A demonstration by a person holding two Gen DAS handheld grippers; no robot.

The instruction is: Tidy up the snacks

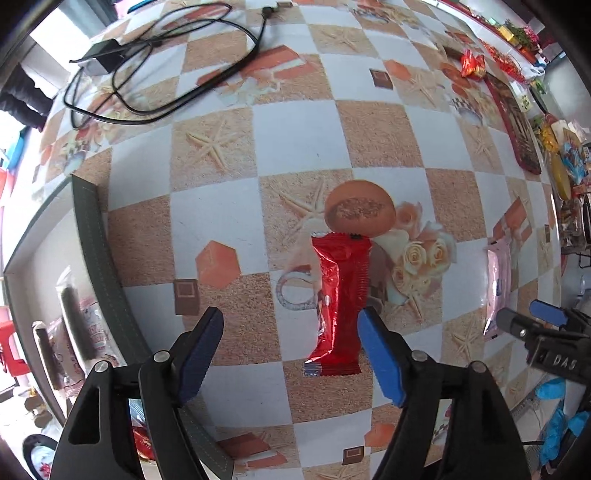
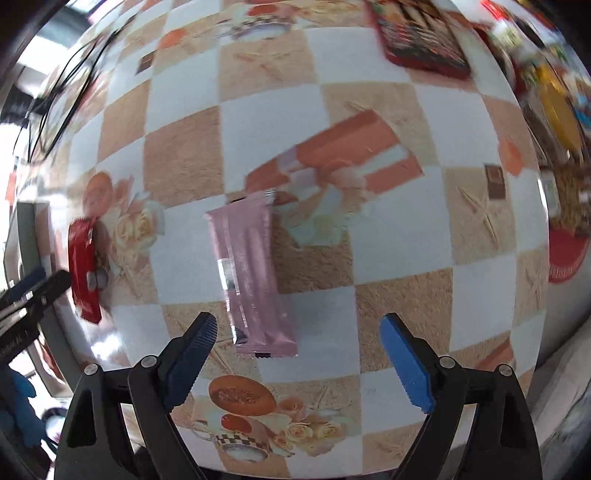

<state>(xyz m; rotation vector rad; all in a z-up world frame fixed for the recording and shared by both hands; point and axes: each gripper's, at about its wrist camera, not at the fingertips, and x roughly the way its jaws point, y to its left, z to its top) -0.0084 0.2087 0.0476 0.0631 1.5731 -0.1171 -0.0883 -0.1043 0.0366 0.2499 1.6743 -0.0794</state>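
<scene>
A red foil snack pack (image 1: 341, 302) lies flat on the patterned tablecloth, just ahead of my left gripper (image 1: 291, 354), which is open and empty with its right finger beside the pack. It also shows in the right wrist view (image 2: 84, 269). A pink snack pack (image 2: 251, 277) lies flat ahead of my right gripper (image 2: 299, 358), which is open and empty. The pink pack shows at the right in the left wrist view (image 1: 498, 284), with the right gripper (image 1: 532, 317) near it.
A grey-edged box (image 1: 92, 258) at the table's left holds wrapped snacks (image 1: 74, 325). A black cable and adapter (image 1: 103, 59) lie at the far left. A dark red tray (image 2: 421, 33) and several packets (image 1: 561, 166) lie along the far right side.
</scene>
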